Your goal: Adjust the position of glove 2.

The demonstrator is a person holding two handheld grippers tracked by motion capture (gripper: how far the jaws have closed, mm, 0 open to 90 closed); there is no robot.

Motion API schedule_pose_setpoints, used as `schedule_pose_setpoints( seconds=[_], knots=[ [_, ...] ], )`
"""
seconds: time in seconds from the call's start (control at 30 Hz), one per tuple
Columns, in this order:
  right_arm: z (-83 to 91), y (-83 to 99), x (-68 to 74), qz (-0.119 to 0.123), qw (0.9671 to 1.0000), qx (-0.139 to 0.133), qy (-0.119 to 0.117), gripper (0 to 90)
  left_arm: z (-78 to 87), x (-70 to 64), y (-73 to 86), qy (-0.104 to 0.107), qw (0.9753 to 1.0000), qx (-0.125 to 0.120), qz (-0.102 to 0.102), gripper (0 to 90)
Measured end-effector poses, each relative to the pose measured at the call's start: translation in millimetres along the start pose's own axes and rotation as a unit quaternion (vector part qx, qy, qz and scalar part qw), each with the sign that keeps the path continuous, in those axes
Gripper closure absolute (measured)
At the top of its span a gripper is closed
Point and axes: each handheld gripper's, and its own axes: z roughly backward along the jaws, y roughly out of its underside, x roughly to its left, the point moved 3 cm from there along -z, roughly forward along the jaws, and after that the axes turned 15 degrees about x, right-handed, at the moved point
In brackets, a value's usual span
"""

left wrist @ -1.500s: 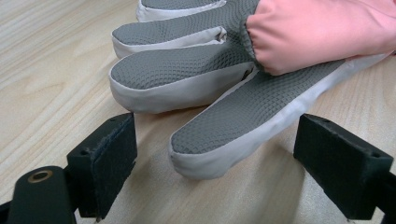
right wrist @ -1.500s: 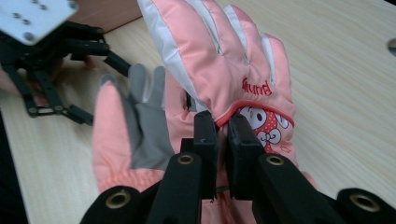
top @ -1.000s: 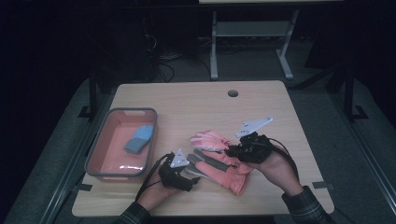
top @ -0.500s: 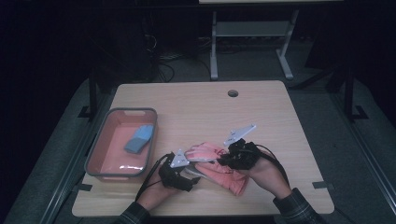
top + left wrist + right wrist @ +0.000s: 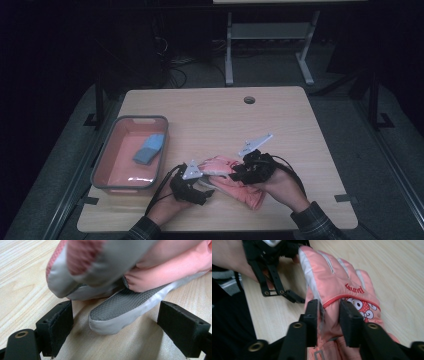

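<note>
Pink padded fabric with grey grip patches is what I am working with: a glove (image 5: 235, 181) lying low and centre in the high view, on the near part of the wooden table (image 5: 210, 120); a second glove seems to be bunched against it, though I cannot separate the two cleanly; my right gripper (image 5: 329, 312) is clamped on the pink cuff area just below the printed cartoon patch, jaws pressed into the fabric from both sides, at the bottom middle of the right gripper view; my left gripper (image 5: 115, 322) stands wide, its black jaws either side of a grey textured fingertip (image 5: 117, 312) that rests on the wood between them, touching neither; I judge the step is to take that fingertip, so I would ease the left jaws forward until the pads sit well past the tip, then close on the thick grey part rather than the thin edge, while holding the right hand steady so the fabric does not slide; farther out, at the left of the high view, sits a pink tray (image 5: 107, 165) with a blue cloth (image 5: 149, 148) in it.
</note>
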Motion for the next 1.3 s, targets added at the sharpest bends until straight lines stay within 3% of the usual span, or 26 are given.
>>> schedule_pose_setpoints(
  seconds=[0.13,0.23,0.37,0.53,0.57,0.67,0.73,0.87,0.97,1.1,1.3],
  knots=[
    [13.6,0.2,-3.7,0.002,0.9995,-0.031,0.004,57.6,0.4,-0.3,0.4,0.000,1.0000,0.001,0.002,12.6],
    [25.3,3.3,-9.9,0.002,0.9984,-0.054,0.017,56.9,3.5,-0.1,0.5,-0.008,0.9997,0.019,0.014,12.8],
    [38.0,12.4,-20.1,-0.006,0.9967,-0.076,0.027,59.0,10.3,-2.4,5.0,-0.021,0.9985,0.039,0.032,13.5],
    [48.1,26.5,-34.3,-0.021,0.9946,-0.092,0.043,64.7,19.5,-10.3,10.0,-0.024,0.9977,0.040,0.049,13.7],
    [49.9,33.0,-40.1,-0.028,0.9938,-0.096,0.048,69.0,25.8,-14.4,12.4,-0.035,0.9975,0.039,0.047,15.9],
    [50.7,44.2,-48.7,-0.043,0.9932,-0.095,0.052,75.9,34.7,-21.5,16.2,-0.026,0.9980,0.036,0.046,32.0],
    [49.0,52.4,-54.7,-0.049,0.9929,-0.093,0.055,79.1,37.6,-25.8,15.5,-0.009,0.9984,0.032,0.046,46.9],
    [40.6,69.1,-65.0,-0.062,0.9931,-0.082,0.056,85.7,35.5,-33.5,8.7,0.016,0.9991,0.032,0.023,73.9],
    [30.4,81.0,-71.3,-0.073,0.9932,-0.074,0.053,89.7,30.6,-39.0,1.6,0.034,0.9988,0.032,0.013,87.1],
    [15.4,91.9,-78.1,-0.092,0.9934,-0.050,0.047,89.8,23.7,-46.2,-7.7,0.043,0.9983,0.038,-0.005,89.3],
    [-2.9,100.0,-80.8,-0.096,0.9947,-0.027,0.028,89.8,13.3,-50.6,-20.0,0.039,0.9982,0.042,-0.020,89.2]
  ],
)
